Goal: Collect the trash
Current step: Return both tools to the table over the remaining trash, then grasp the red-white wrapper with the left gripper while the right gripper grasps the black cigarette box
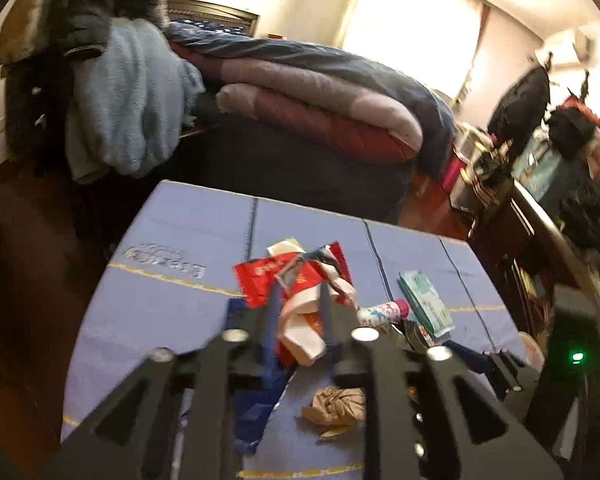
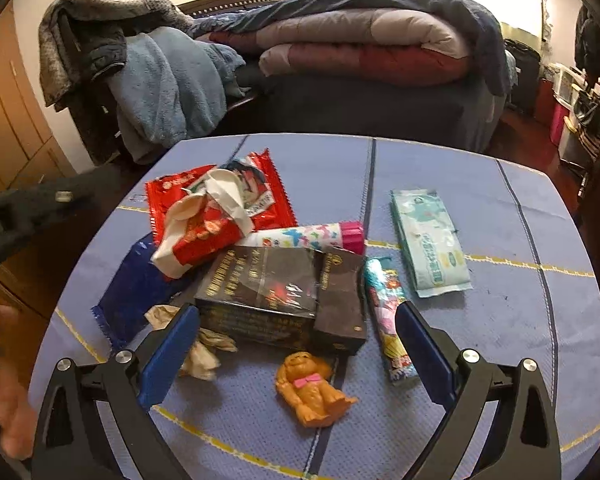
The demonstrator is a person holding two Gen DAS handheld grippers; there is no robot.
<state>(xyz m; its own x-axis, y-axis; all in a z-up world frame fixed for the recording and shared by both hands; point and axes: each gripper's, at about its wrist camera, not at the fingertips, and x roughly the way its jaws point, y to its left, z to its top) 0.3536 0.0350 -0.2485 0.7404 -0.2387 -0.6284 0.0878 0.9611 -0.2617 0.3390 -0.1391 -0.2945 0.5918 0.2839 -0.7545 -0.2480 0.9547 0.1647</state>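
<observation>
Trash is piled on the blue-clothed table (image 2: pixel 500 360): a red wrapper (image 2: pixel 219 196), a crumpled red-and-white carton (image 2: pixel 203 228), a blue wrapper (image 2: pixel 127 296) and crumpled brown paper (image 2: pixel 199 344). My right gripper (image 2: pixel 297 306) is wide open just above the cloth, with a black box (image 2: pixel 259 300) in the gap between its blue pads. My left gripper (image 1: pixel 299 292) is narrowly open. The carton (image 1: pixel 300 320) shows in its gap, beyond the tips. In the right wrist view the left gripper (image 2: pixel 31 208) is a dark blur left of the pile, clear of the carton.
Also on the cloth are a pink-capped tube (image 2: pixel 312 236), a colourful tube (image 2: pixel 388 320), a wipes pack (image 2: pixel 428 240), a small dark box (image 2: pixel 340 308) and an orange toy dog (image 2: pixel 312 392). A bed with folded quilts (image 2: pixel 360 48) stands behind. A blurred hand (image 2: pixel 7 380) is at lower left.
</observation>
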